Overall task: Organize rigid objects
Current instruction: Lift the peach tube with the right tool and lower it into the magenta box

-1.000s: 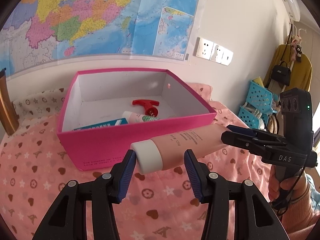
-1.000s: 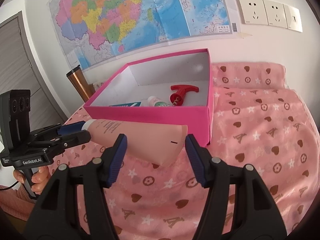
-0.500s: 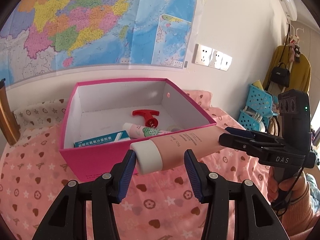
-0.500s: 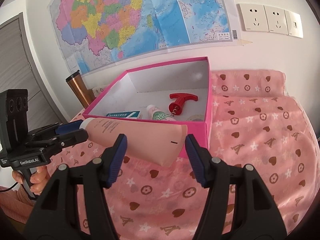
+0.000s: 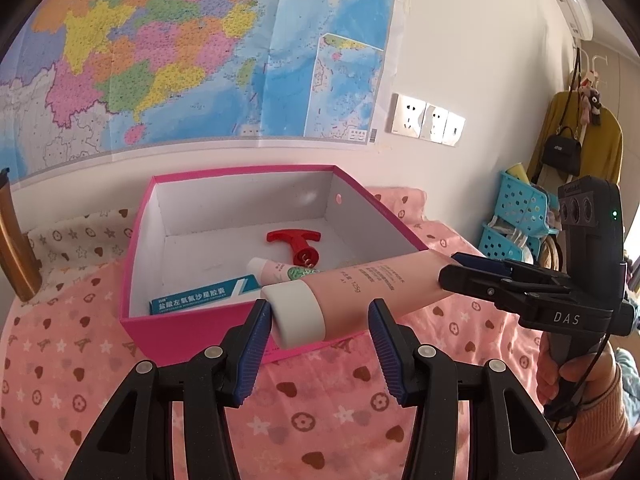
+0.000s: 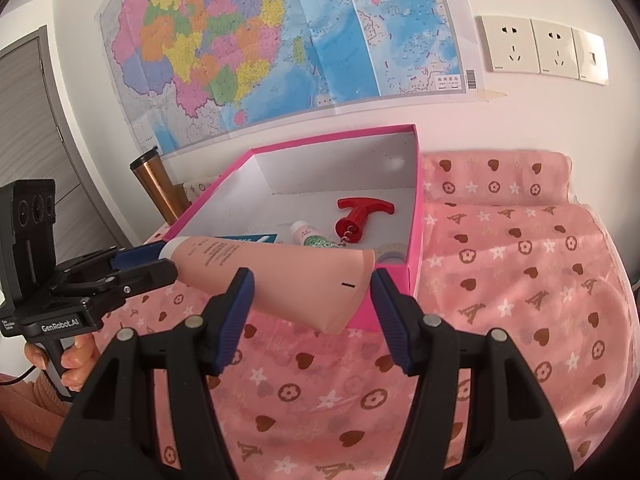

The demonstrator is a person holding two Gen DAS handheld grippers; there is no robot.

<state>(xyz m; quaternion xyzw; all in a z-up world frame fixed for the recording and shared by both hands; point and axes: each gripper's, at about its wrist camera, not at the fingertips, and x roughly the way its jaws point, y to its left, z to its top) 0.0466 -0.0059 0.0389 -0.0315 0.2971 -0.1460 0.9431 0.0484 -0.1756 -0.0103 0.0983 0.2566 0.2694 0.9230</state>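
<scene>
A: Step was carrying the pink tube point(image 5: 352, 296) to the pink box point(image 5: 192, 328) on the heart-print cloth point(image 5: 64, 364). Both ends held: left gripper point(image 5: 316, 340) clamped on the white cap point(image 5: 296, 310), right gripper point(image 6: 310, 304) clamped on the flat crimped end.

B: Tube position?

A: In the air at the box's near wall, not inside yet. To do it well I'd have kept both ends level, cleared the rim, then lowered beside the red corkscrew point(image 5: 296, 242) and small tube point(image 5: 276, 271).

B: Change from a second back?

A: The box sat lower in view and more of its floor showed; the clamps were unchanged.
</scene>
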